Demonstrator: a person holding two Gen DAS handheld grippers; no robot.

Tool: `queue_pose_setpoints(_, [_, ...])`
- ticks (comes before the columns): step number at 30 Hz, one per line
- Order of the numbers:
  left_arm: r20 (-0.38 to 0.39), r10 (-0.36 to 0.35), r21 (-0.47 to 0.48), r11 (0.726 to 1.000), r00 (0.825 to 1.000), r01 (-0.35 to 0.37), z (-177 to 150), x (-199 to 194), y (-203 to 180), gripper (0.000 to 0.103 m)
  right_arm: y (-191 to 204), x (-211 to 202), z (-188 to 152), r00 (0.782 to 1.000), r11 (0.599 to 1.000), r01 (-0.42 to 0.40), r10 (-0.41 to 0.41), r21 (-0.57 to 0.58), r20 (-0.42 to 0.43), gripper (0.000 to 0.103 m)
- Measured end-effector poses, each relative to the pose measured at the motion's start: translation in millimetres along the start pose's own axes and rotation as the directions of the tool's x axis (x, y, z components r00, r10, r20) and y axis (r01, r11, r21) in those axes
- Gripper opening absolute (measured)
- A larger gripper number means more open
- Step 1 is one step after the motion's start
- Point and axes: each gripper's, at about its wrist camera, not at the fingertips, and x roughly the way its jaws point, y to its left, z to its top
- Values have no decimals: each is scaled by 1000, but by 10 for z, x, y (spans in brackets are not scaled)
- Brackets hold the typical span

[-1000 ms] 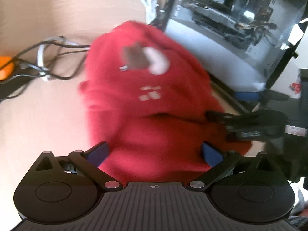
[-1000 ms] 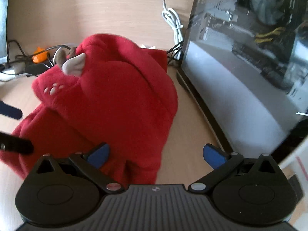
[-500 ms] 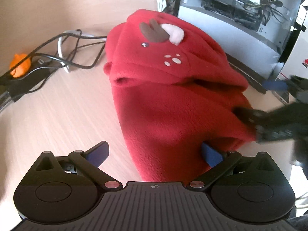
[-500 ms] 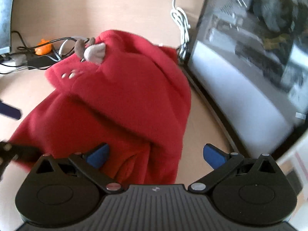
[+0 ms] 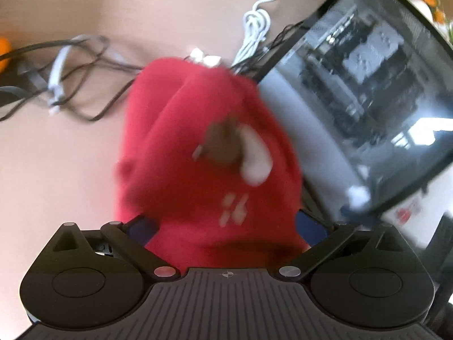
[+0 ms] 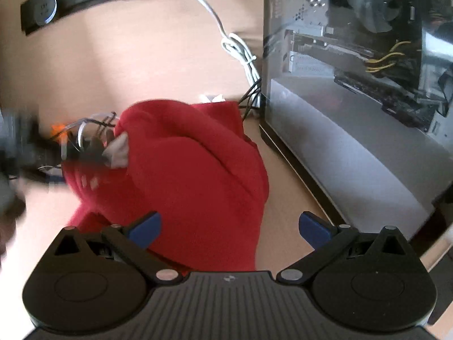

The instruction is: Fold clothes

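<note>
A red fleece garment (image 5: 198,170) with a brown and white appliqué lies bunched on the wooden table (image 5: 56,170), blurred by motion in the left wrist view. My left gripper (image 5: 226,225) is open and close over the garment's near part, with cloth filling the gap between the blue fingertips (image 5: 141,228). In the right wrist view the same garment (image 6: 192,175) forms a humped pile. My right gripper (image 6: 229,226) is open; its left fingertip (image 6: 145,225) sits over the cloth and its right one over bare table. Neither gripper grips the cloth.
A glass-sided computer case (image 6: 354,99) stands close on the garment's right. A knotted white cable (image 6: 240,53) and dark cables (image 5: 85,99) lie behind and left of the garment, beside an orange object (image 6: 58,129). A black power strip (image 6: 85,2) lies at the far edge.
The left gripper has swung in closer over the garment, which now lies between its fingers and looks blurred. The right view has drawn back, showing more of the far table.
</note>
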Motion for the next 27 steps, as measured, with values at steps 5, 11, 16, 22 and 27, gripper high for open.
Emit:
queue_pose_setpoints(5, [98, 4, 36, 999, 995, -8, 329, 86, -150, 103, 158, 320, 28, 997, 998, -56, 55, -24, -45, 103])
queue_pose_setpoints(11, [111, 216, 157, 960, 970, -232, 130, 98, -101, 103, 195, 279, 45, 994, 992, -104, 101, -71, -35, 103])
queue_pose_setpoints(16, [126, 381, 254, 880, 916, -401, -68, 100, -114, 103, 101, -25, -76, 998, 995, -65, 65, -79, -3, 103])
queue_pose_setpoints(22, [221, 490, 367, 760, 843, -537, -259, -79, -434, 103, 76, -243, -347, 1000, 996, 18, -21, -85, -24, 103])
queue_pose_setpoints(27, [225, 473, 434, 734, 852, -522, -442, -224, -600, 103, 56, -424, -572, 995, 992, 88, -92, -92, -40, 103])
